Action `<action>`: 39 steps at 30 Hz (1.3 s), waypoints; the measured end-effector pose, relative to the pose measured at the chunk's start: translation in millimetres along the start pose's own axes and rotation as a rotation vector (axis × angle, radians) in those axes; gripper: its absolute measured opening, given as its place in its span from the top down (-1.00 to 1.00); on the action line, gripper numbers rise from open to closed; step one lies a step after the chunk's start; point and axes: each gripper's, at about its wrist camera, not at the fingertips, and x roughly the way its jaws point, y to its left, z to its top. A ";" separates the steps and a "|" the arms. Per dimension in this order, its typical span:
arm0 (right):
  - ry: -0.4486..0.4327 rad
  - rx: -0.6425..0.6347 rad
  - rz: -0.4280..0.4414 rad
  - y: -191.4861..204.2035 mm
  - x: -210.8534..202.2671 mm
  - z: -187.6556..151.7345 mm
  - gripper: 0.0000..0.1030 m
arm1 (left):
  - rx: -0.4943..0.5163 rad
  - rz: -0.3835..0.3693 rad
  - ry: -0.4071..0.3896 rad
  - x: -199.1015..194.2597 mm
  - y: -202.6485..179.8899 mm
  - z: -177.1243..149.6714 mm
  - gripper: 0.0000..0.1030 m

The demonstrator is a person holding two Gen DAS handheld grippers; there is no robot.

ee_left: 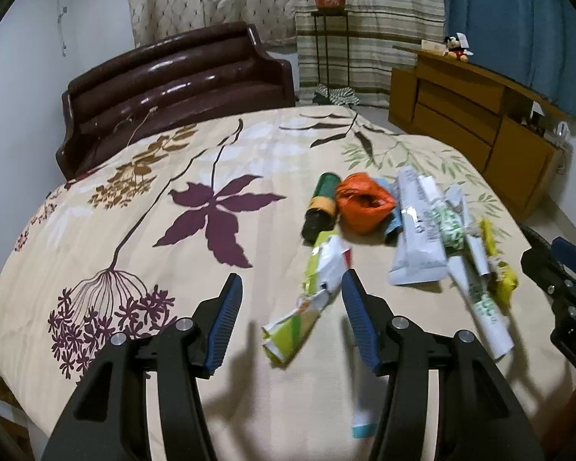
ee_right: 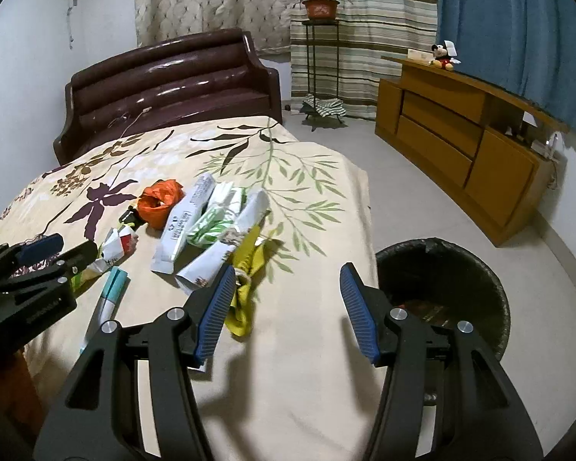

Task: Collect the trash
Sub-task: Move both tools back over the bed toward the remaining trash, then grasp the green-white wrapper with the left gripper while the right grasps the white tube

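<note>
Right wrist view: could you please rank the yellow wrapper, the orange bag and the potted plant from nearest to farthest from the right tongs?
1. Yellow wrapper, on the bed by the right tongs' left finger.
2. Orange bag, mid-bed, up and left.
3. Potted plant, on a stand against the curtains.

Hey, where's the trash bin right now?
In the right wrist view, the black-lined trash bin stands on the floor at lower right, just off the bed's corner, behind the right gripper's right finger. The left wrist view doesn't show it.
</note>
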 end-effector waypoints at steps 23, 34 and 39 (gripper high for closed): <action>0.018 -0.011 0.000 19.8 24.8 24.4 -0.07 | -0.027 -0.154 0.098 32.1 19.4 4.3 0.59; 0.017 -0.009 -0.009 25.2 33.4 34.1 -0.07 | -0.063 -0.143 0.069 20.4 43.0 4.6 0.59; 0.031 -0.023 -0.007 30.9 27.5 23.3 -0.07 | -0.082 -0.126 0.074 19.5 54.8 1.0 0.59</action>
